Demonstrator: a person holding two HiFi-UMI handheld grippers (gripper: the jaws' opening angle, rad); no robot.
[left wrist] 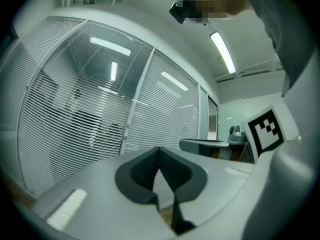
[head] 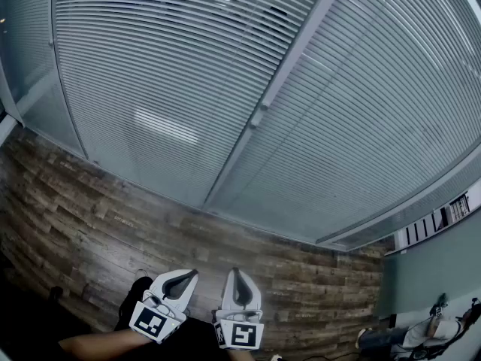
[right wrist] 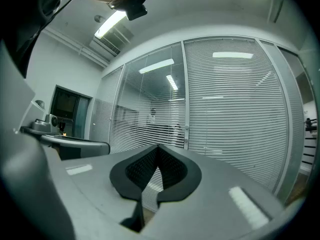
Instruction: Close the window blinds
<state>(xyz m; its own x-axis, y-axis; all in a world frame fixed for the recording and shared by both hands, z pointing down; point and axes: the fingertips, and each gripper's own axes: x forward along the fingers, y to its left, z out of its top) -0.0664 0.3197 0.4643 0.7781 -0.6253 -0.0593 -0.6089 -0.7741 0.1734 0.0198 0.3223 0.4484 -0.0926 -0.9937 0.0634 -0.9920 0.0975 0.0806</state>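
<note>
White slatted window blinds (head: 173,74) fill two glazed panels ahead, split by a pale upright frame post (head: 289,59). The slats stand partly tilted, and dim shapes show through the left panel (left wrist: 80,109). A small knob (right wrist: 186,129) sits on the post at mid height. My left gripper (head: 194,271) and right gripper (head: 235,271) are low in the head view, side by side, well short of the blinds. Each points level at the panels. In both gripper views the tips, left gripper (left wrist: 160,148) and right gripper (right wrist: 158,145), meet with nothing between them.
Wood-plank floor (head: 113,201) runs up to the foot of the panels. A desk (left wrist: 205,145) stands to my right of the left gripper, and the same desk (right wrist: 70,143) shows under a dark monitor (right wrist: 65,104). A green wall (head: 436,269) and a seated person (head: 406,335) are at far right.
</note>
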